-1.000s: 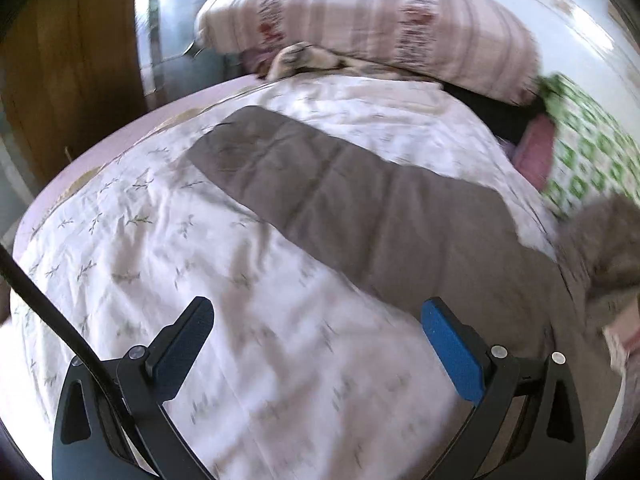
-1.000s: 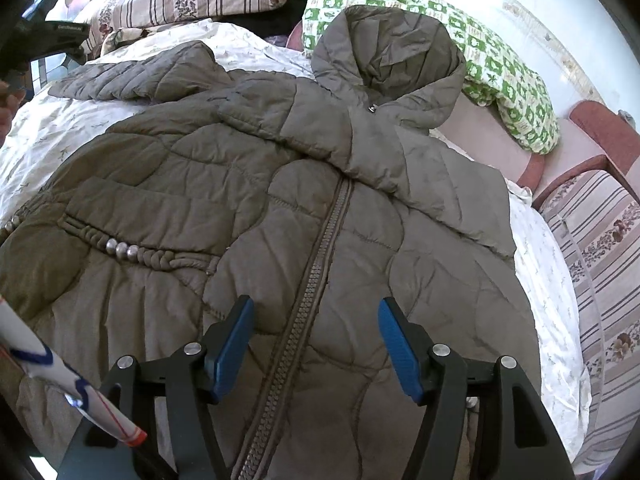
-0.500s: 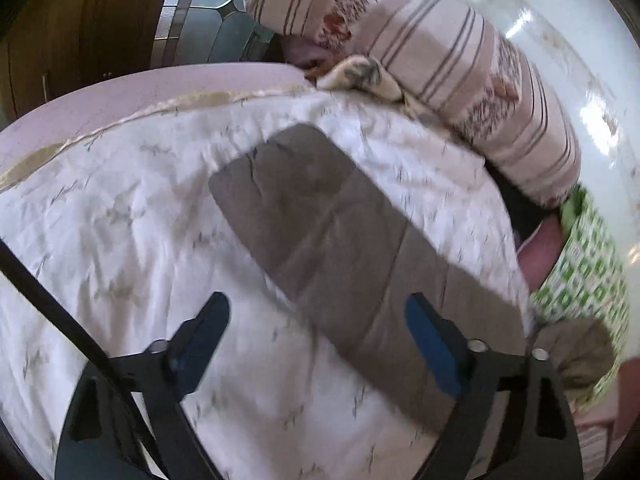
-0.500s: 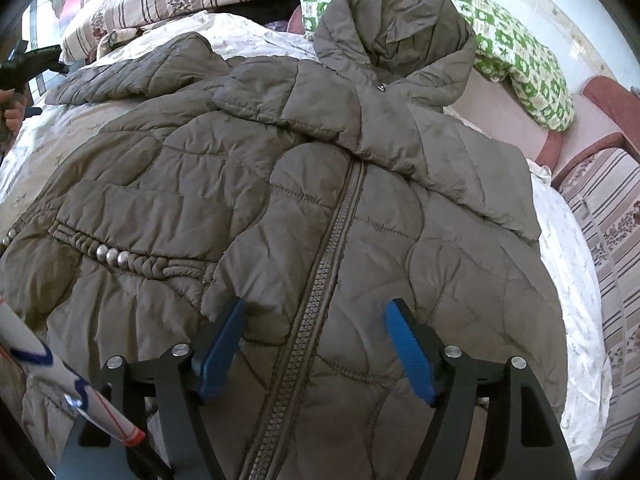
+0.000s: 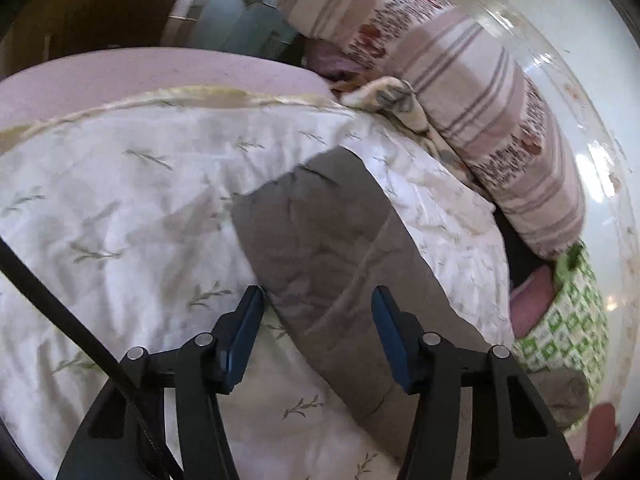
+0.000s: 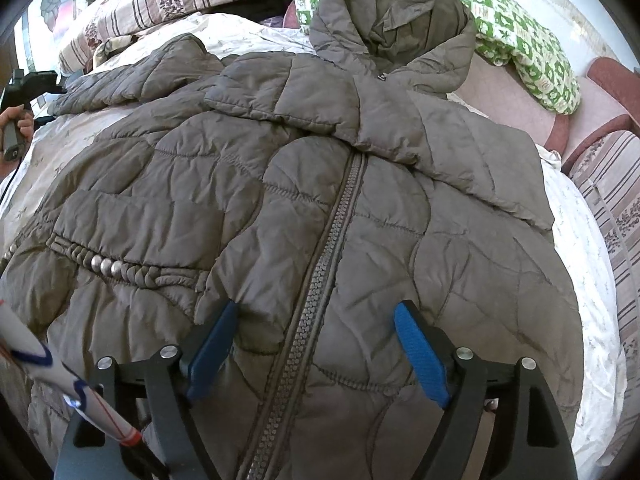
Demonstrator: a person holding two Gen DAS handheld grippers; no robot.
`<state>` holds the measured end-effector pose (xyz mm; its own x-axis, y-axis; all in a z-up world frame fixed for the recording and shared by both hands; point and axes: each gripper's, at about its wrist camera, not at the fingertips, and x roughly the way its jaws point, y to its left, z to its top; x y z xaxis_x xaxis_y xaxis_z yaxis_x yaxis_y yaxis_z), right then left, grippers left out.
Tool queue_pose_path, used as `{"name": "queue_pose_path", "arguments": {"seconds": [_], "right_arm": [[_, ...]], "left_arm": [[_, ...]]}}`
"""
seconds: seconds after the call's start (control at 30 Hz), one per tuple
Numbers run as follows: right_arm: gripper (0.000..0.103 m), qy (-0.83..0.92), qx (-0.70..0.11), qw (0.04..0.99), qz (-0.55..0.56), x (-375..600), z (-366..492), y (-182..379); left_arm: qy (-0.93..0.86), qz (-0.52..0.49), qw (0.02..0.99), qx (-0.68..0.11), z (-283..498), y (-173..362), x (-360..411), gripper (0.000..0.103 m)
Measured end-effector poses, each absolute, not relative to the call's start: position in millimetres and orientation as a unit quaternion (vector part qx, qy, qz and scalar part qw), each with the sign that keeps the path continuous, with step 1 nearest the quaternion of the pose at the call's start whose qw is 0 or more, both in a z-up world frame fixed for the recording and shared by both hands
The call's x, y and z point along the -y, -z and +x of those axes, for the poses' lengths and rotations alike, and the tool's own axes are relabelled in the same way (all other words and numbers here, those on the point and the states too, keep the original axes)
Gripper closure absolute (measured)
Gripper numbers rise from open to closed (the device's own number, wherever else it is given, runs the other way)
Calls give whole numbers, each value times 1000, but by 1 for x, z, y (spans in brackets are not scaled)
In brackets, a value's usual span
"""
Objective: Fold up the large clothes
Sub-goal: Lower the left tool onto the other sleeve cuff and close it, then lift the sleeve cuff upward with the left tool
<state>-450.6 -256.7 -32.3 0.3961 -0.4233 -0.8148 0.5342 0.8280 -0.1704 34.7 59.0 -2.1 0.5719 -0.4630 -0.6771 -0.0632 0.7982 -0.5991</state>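
Grey-brown quilted jacket (image 6: 304,184) — zipped, flat

Both grippers are black frames with silver screws and blue fingers (image 5: 244,332), a black cable (image 5: 60,312) trailing

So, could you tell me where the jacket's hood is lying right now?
In the right wrist view the hood lies at the top centre, at the far end of the jacket's zip, resting against the green-and-white patterned pillow.
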Motion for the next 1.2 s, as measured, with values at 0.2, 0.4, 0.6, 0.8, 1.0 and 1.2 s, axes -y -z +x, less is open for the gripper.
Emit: {"name": "queue_pose_path", "arguments": {"seconds": [0.2, 0.4, 0.6, 0.8, 1.0, 1.2], "right_arm": [[16, 285, -468, 834, 65, 259, -449, 34], [16, 284, -465, 835, 71, 261, -449, 34], [15, 287, -466, 833, 78, 264, -445, 35], [16, 287, -460, 834, 104, 273, -443, 28], [20, 324, -424, 836, 131, 286, -452, 6], [20, 352, -372, 850, 120, 254, -481, -42]], "left_arm": [[116, -310, 832, -445, 38, 9, -58, 41], [122, -340, 838, -410, 43, 10, -53, 18], [112, -310, 848, -415, 44, 12, -44, 85], [125, -282, 871, -382, 27, -23, -42, 89], [182, -254, 895, -319, -19, -93, -27, 89], [230, -237, 906, -265, -81, -153, -11, 89]]}}
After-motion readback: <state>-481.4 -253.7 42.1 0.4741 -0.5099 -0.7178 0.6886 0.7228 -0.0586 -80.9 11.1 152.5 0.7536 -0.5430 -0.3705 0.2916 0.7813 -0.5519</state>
